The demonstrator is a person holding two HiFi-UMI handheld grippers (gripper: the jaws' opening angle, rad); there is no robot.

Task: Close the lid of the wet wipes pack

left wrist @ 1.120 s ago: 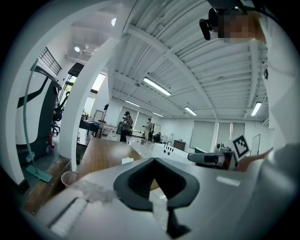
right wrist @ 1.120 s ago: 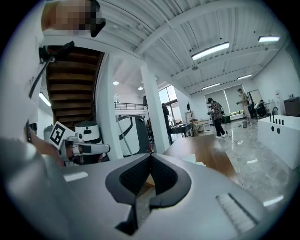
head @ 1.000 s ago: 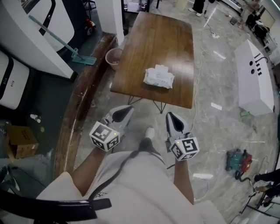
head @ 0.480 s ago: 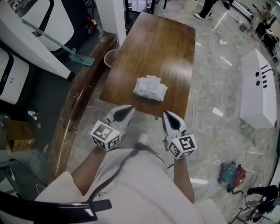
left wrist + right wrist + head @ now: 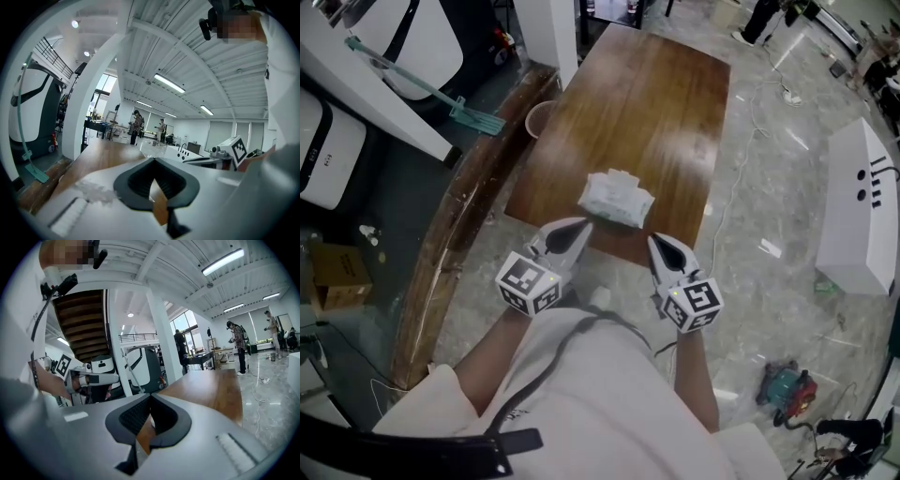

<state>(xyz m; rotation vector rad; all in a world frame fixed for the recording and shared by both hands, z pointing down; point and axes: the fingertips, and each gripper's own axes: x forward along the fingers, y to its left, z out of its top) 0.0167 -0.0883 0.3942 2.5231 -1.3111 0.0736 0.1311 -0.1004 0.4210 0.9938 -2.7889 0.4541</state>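
— Whereabouts of the wet wipes pack (image 5: pixel 617 200)?

— Lying flat near the close edge of the wooden bench (image 5: pixel 656 103), just ahead of the left gripper (image 5: pixel 578 228) and the right gripper (image 5: pixel 660 246), touched by neither.

— Jaws?

— Pressed together on both, gripping nothing; only bench wood visible through the gap behind the tips.

— Lid?

— Seemingly a pale flap raised at the far side of the pack; too small to confirm from the head view.

— Best way to shut it?

— Probably no need to open up. Steady the pack's body with one closed tip, swing the flap over with the other, then press down flat on the lid until seated. Approach from above, not from the side, to avoid shoving the light pack along the slick wood or off the near edge.
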